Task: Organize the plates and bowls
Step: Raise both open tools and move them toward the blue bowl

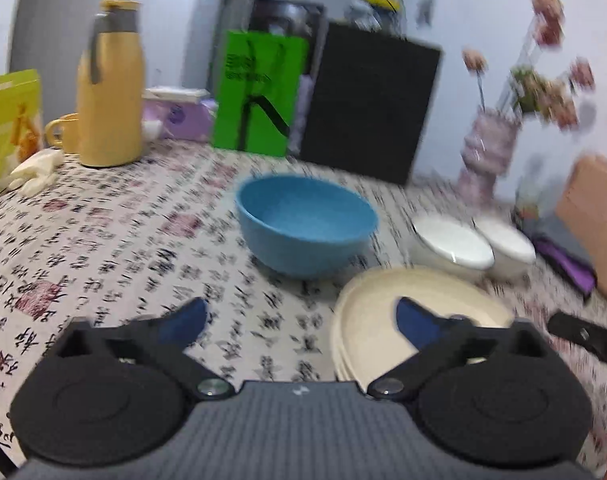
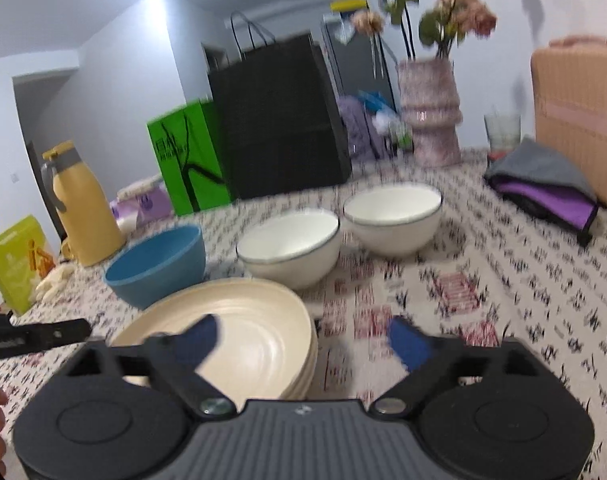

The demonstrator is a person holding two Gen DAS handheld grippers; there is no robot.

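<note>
Already, cream round plates (image 2: 223, 332) are stacked; at 12 o'clock, 2 white bowls (image 2: 291, 248) and 1 blue plastic bowl (image 2: 155, 264) remain unnested; left gripper (image 1: 301, 320) and right gripper (image 2: 303, 338) are spread wide, empty.

right gripper (image 2: 303, 334): jaws wide apart, nothing between them
plates (image 2: 263, 312): cream stack on the desk (image 2: 503, 300), under the gripper's left finger
blue bowl (image 2: 155, 266): beside the plates
white bowls (image 2: 289, 246): two, side by side
</note>
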